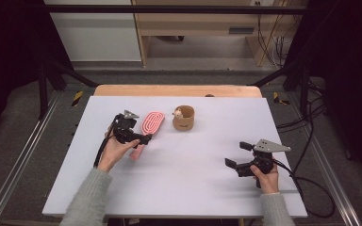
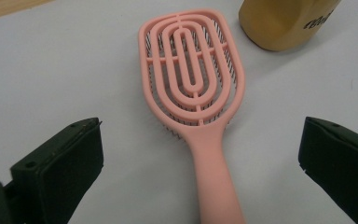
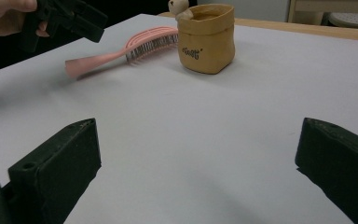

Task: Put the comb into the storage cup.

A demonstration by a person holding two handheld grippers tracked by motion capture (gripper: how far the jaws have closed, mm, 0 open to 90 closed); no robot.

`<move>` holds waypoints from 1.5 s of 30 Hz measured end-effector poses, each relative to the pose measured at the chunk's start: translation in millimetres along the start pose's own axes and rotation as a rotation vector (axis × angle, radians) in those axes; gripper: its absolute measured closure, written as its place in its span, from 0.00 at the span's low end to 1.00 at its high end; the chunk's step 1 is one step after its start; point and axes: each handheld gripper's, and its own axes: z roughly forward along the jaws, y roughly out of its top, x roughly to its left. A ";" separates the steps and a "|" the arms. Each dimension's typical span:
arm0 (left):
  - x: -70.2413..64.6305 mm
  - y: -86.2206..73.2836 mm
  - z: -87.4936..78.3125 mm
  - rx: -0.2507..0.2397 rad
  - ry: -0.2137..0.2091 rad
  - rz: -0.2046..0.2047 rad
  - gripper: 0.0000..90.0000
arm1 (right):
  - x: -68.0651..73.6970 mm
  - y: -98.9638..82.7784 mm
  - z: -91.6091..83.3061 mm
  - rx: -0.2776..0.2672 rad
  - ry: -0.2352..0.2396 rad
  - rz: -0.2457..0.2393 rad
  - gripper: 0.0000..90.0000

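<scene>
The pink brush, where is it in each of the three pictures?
High view: the brush lies left of centre, its handle under the left tool.
Left gripper view: in the middle, head up, handle running down between the jaws.
Right gripper view: upper left, lying flat.
Shared landmark: the brown cup right beside the brush head.

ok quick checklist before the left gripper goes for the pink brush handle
1. Left gripper open: ok, jaws stand wide apart.
2. Pink hairbrush handle between the jaws: ok, centred in the left gripper view, not yet touched.
3. Brush lying flat on the table: ok, bristles down.
4. Tan pouch apart from the brush: ok, a gap shows beside the brush head.
5. Right gripper out of the way: ok, open, on the far side of the table.
6. Jaws low enough to close on the handle: cannot tell.
</scene>
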 end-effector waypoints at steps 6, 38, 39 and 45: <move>-0.6 -1.6 7.2 0.029 0.012 0.001 0.00 | 0.0 0.1 -0.1 -0.001 0.001 0.001 0.00; -4.2 -11.8 30.9 0.098 0.004 -0.027 0.42 | -0.2 -0.1 0.3 0.001 0.000 -0.001 0.01; -4.3 -11.8 31.0 0.099 0.007 -0.026 0.45 | -0.2 -0.2 0.3 0.001 0.000 -0.001 0.01; -5.4 -12.2 32.8 0.103 0.009 -0.034 0.57 | -0.1 0.0 0.2 -0.001 0.001 0.001 0.01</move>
